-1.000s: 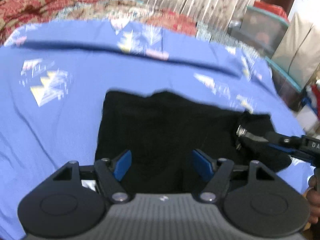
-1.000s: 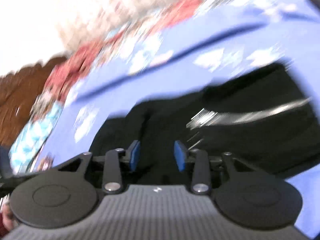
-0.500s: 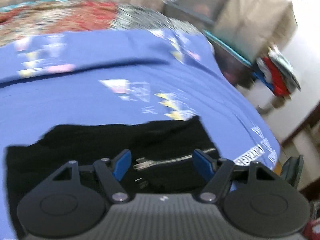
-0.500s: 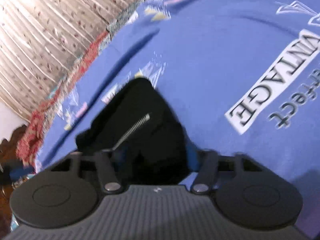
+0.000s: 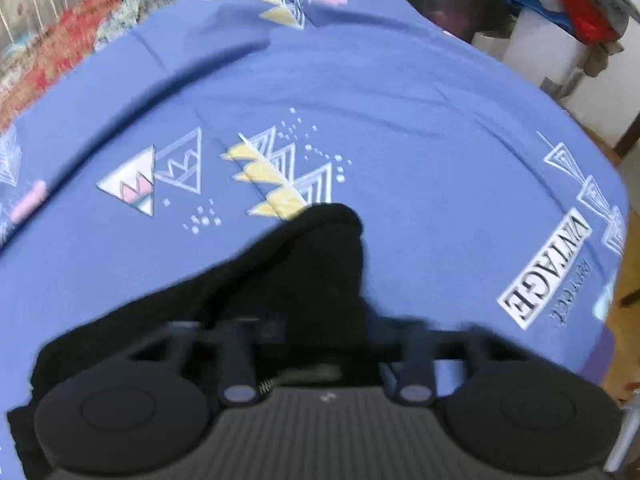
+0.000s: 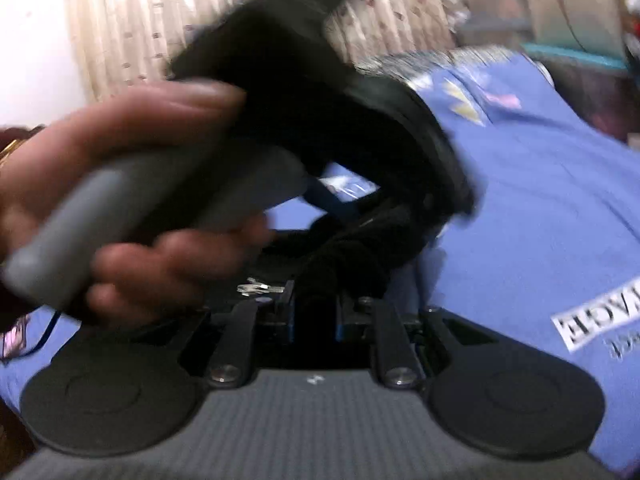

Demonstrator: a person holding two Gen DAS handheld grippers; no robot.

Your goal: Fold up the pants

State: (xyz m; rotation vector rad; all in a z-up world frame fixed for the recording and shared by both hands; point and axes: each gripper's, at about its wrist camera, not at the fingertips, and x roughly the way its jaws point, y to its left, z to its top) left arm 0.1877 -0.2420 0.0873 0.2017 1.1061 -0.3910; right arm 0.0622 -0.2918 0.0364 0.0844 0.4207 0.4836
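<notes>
Both grippers have swung together since earlier. Right gripper [image 6: 314, 316] is pinching the black pants [image 5: 304, 280], jaws narrow. Left gripper [image 5: 326, 332] is blurred, apparently clamping them too. Pants are lying lengthwise, pointing away across the blue bedsheet [image 5: 420, 152].

Black pants [image 5: 304, 272] on blue bedsheet [image 5: 420, 140] (yellow triangle prints).

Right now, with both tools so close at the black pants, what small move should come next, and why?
Probably carry the pinched end over the rest. The right tool is shut on the pants, which lie bunched, not flat, on the blue sheet; the left tool crowds it.
</notes>
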